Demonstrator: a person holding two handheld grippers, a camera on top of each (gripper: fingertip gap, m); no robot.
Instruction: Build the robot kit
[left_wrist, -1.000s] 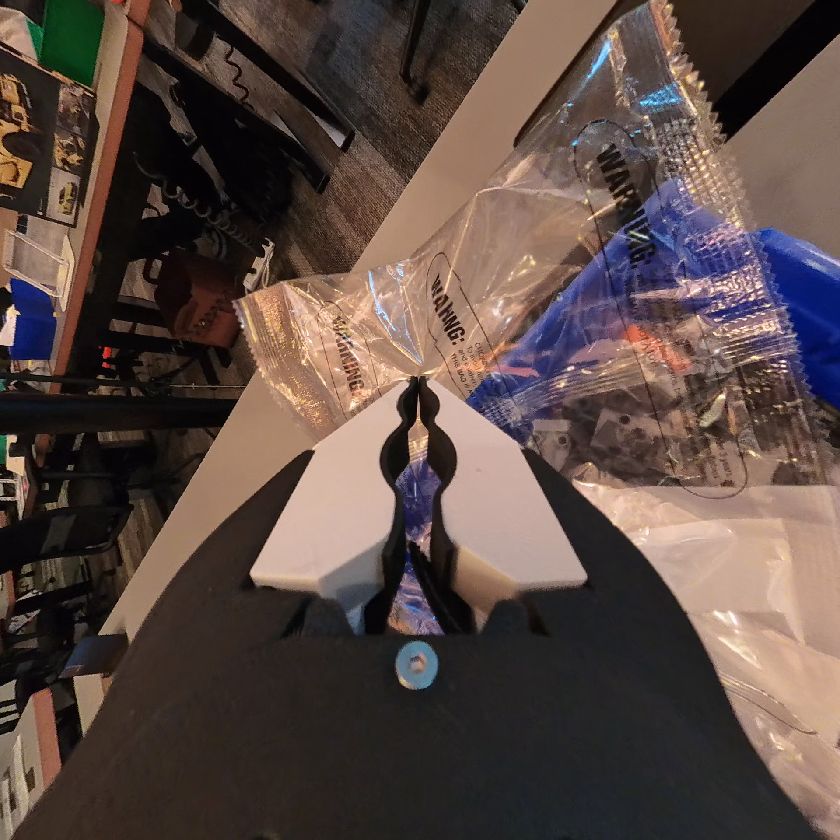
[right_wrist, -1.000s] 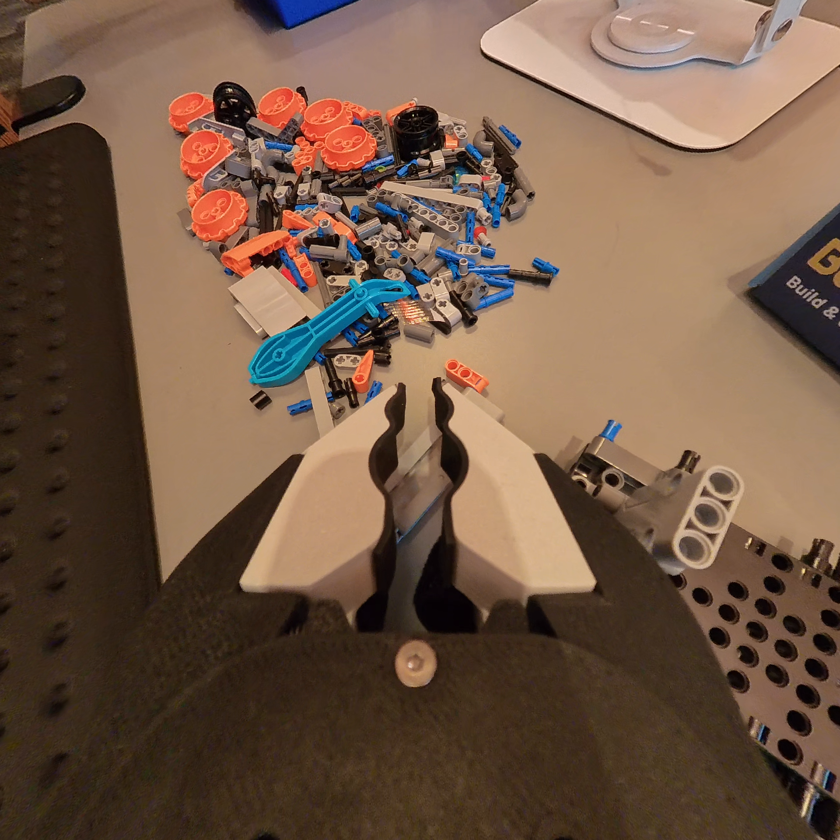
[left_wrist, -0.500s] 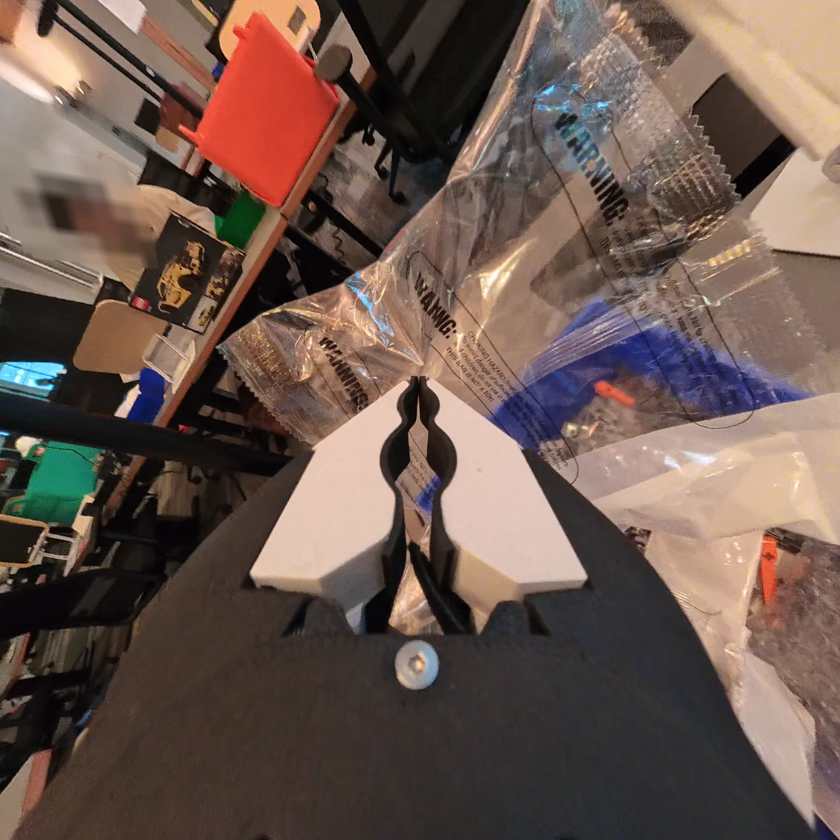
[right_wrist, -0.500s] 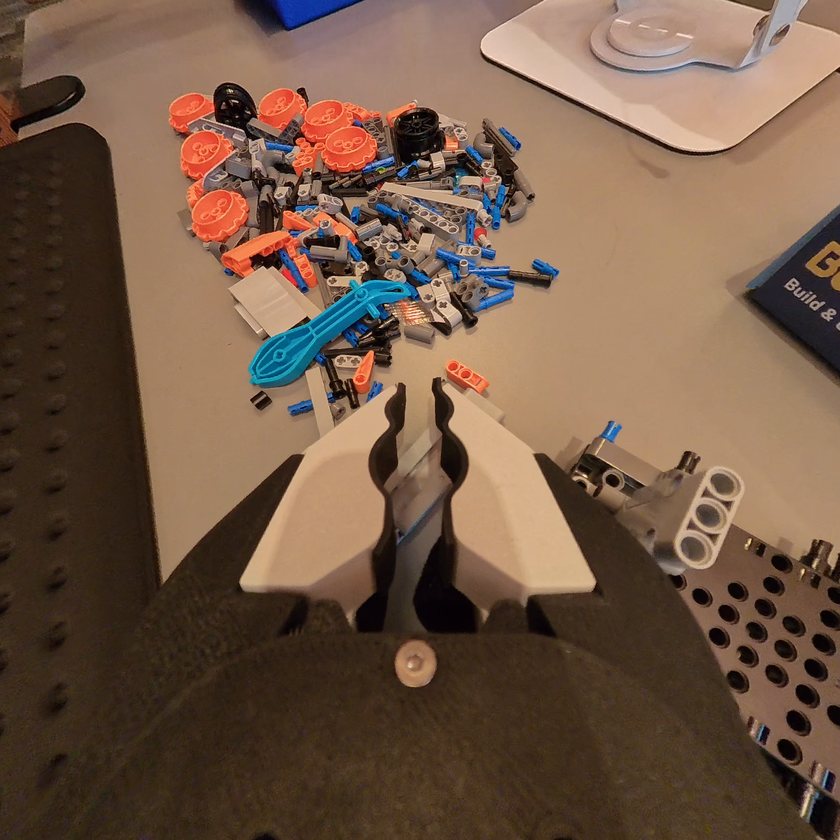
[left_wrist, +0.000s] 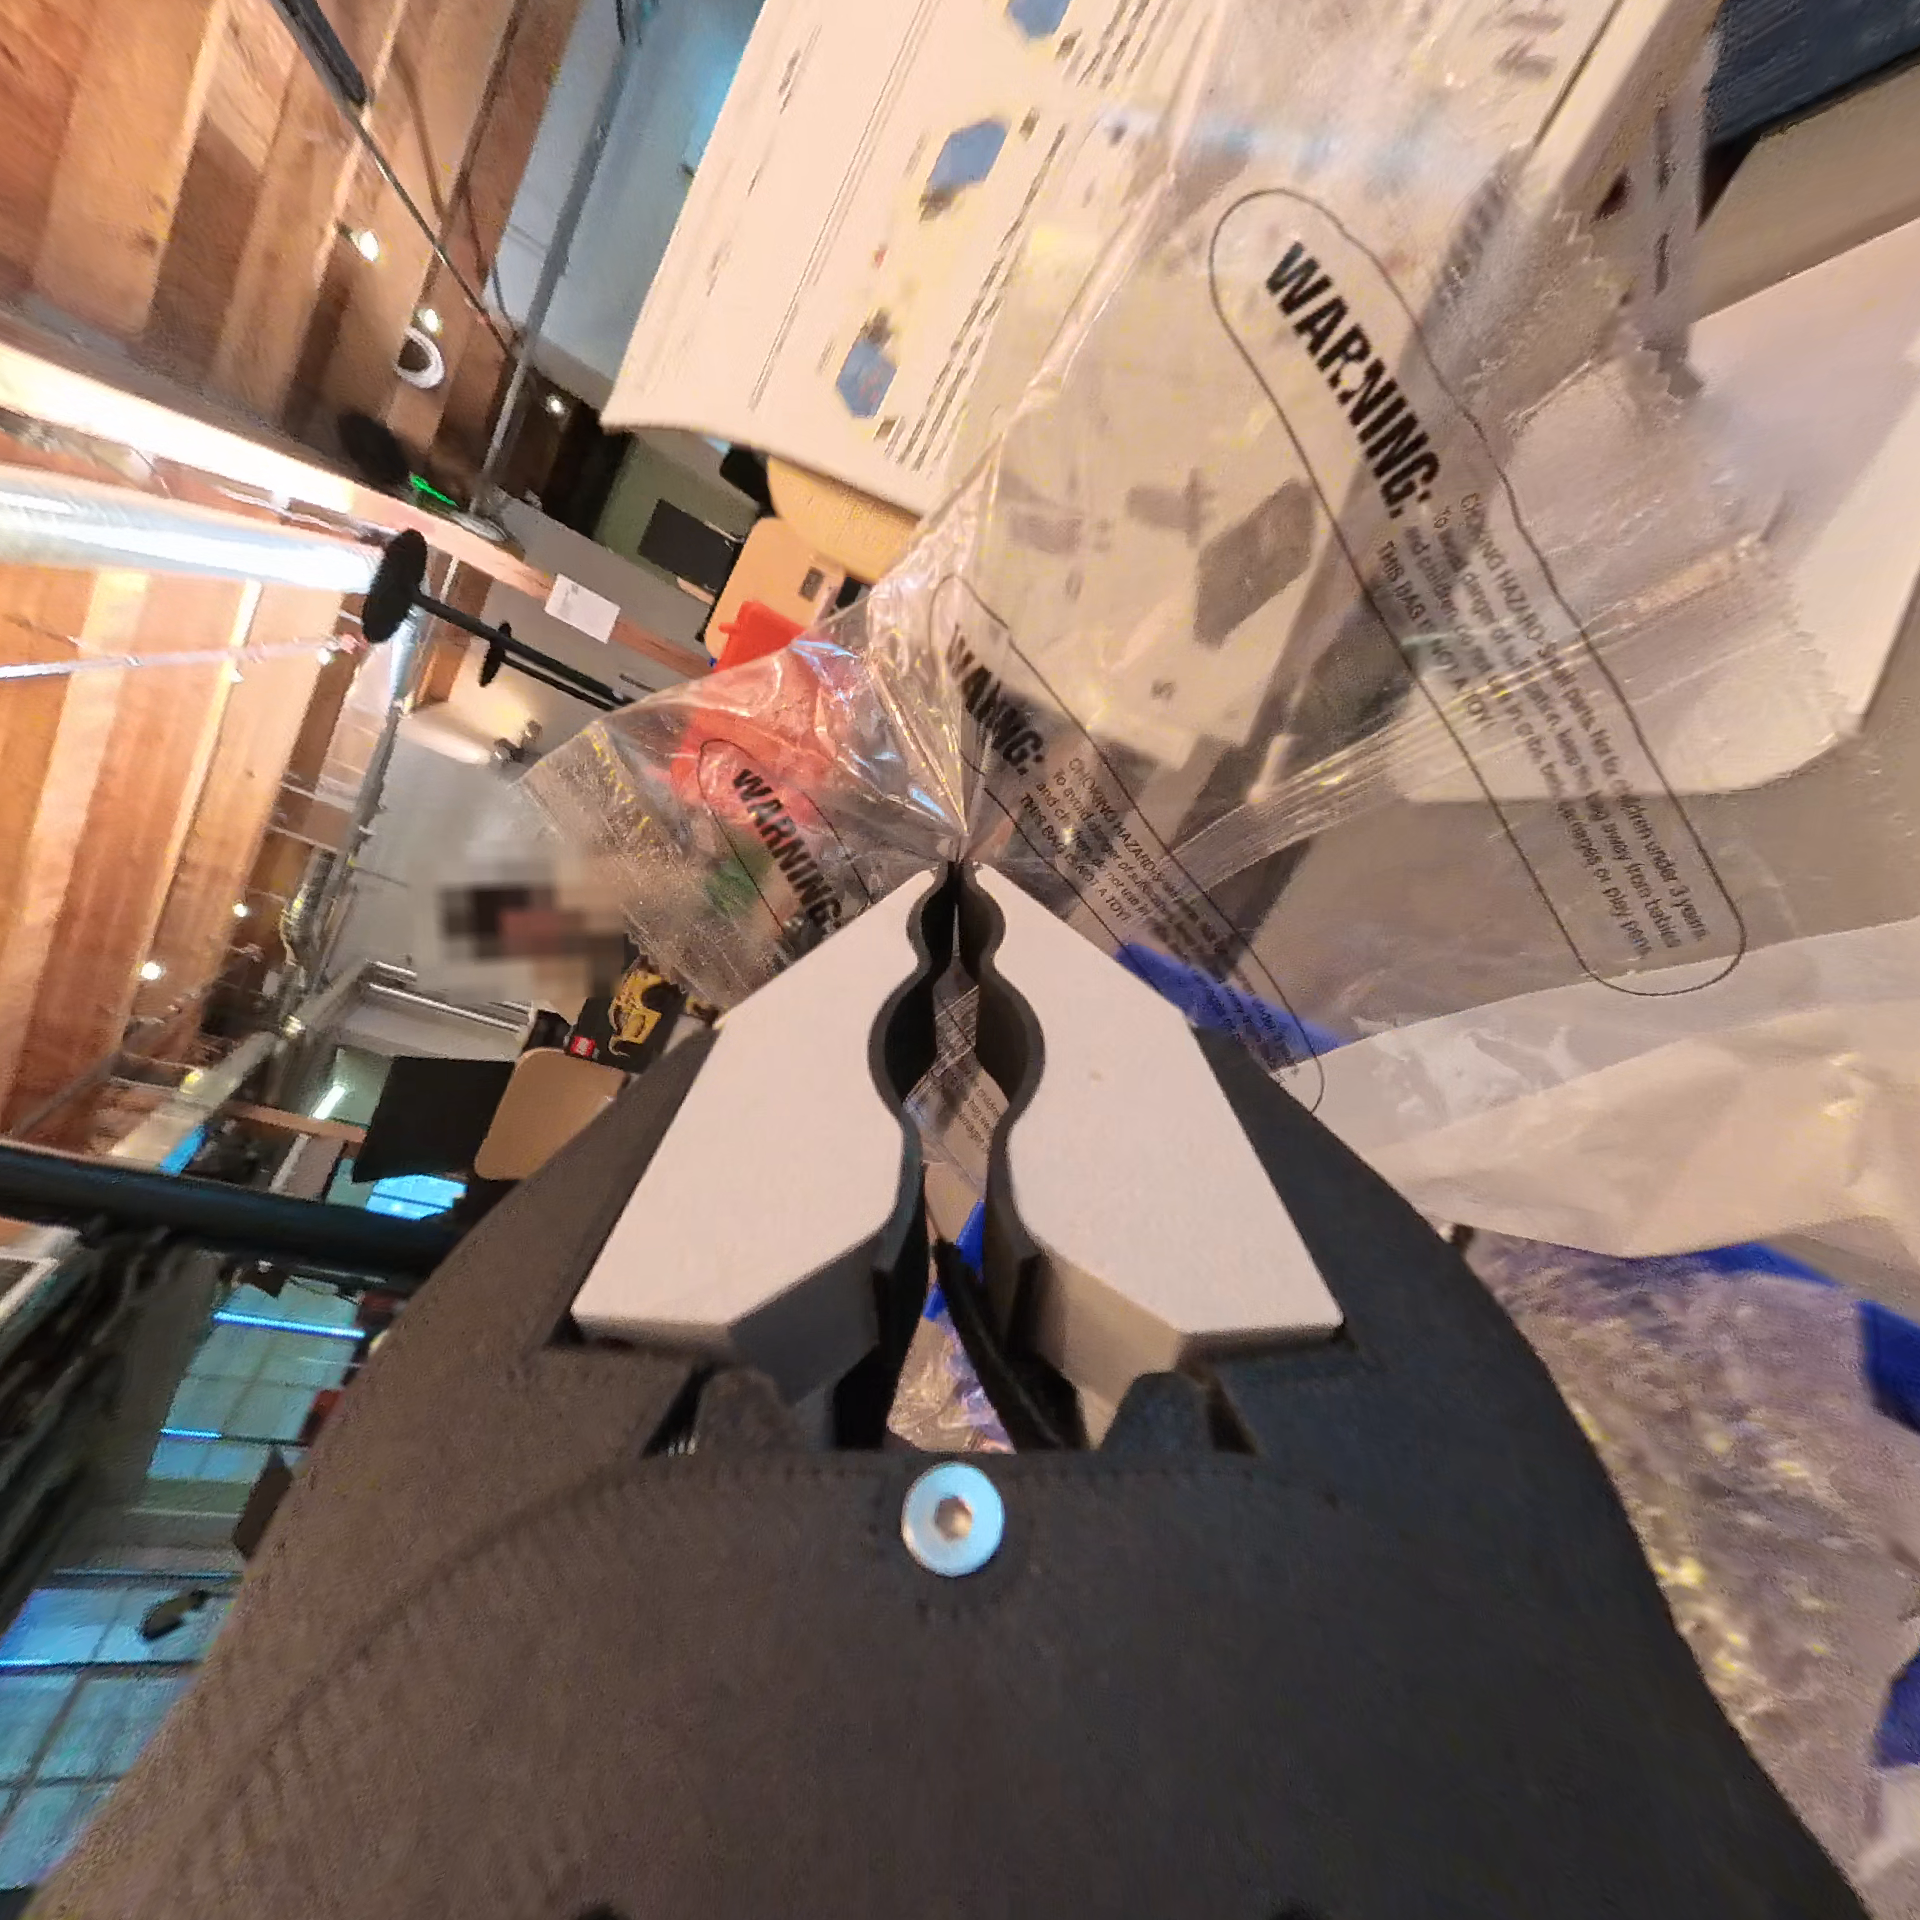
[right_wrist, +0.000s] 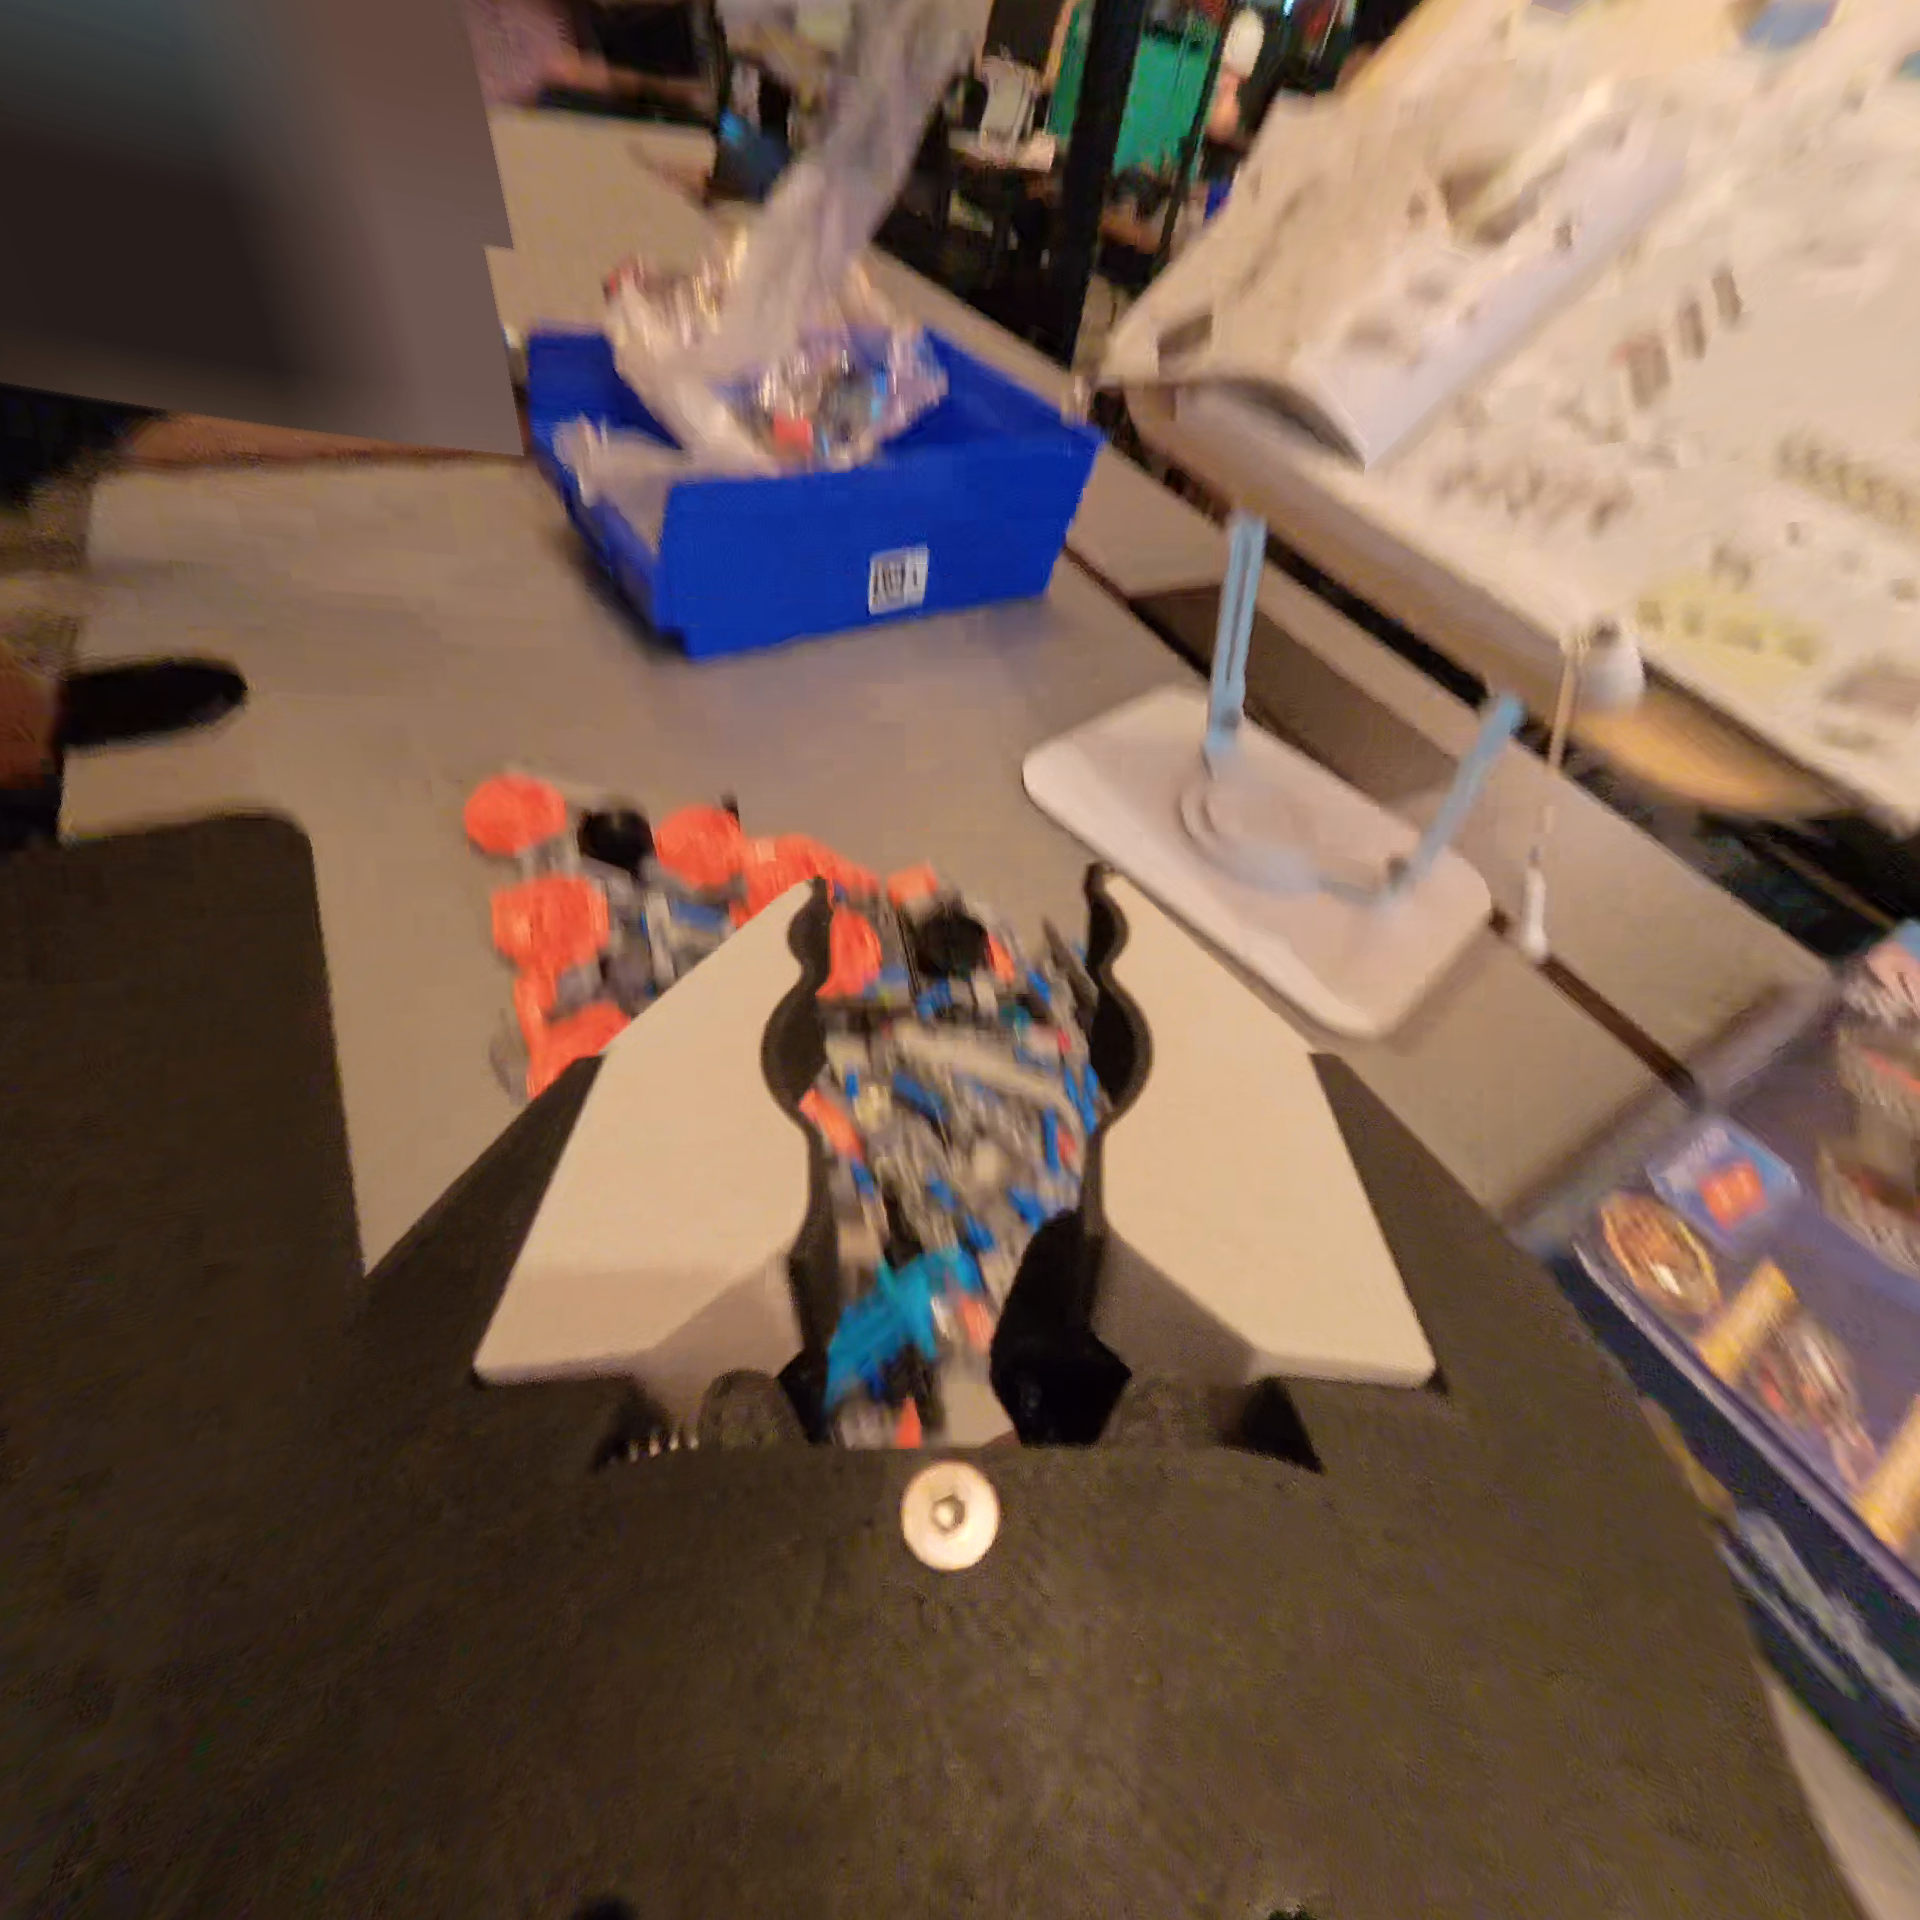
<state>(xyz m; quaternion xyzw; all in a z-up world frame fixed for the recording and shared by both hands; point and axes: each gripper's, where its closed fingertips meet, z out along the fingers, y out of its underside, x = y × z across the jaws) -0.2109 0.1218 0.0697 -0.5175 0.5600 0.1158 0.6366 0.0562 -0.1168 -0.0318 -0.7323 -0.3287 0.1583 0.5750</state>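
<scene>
My left gripper (left_wrist: 954, 878) is shut on a pinched fold of a clear plastic bag (left_wrist: 1351, 644) with black printed panels, and holds it up in the air. Below it, crumpled bags (left_wrist: 1662, 1101) lie in a blue bin (left_wrist: 1205, 982). In the right wrist view the lifted bag (right_wrist: 831, 177) hangs above the blue bin (right_wrist: 862, 530). My right gripper (right_wrist: 956, 894) is open and empty, above a pile of small orange, blue, grey and black building pieces (right_wrist: 935, 1081) on the grey table (right_wrist: 416, 665). The right wrist view is blurred.
A white stand (right_wrist: 1247, 831) holds an open instruction booklet (right_wrist: 1507, 260) at the right. A blue printed box (right_wrist: 1766, 1330) sits at the right edge. A black studded mat (right_wrist: 156, 1039) covers the table's left side. More bags (right_wrist: 769, 395) fill the bin. There is about 40 centimeters between the tips of the two grippers.
My left gripper has lifted the bag higher and tilted upward. My right gripper has opened wide from nearly shut and has risen and tilted up, so the bin and stand are in view.
</scene>
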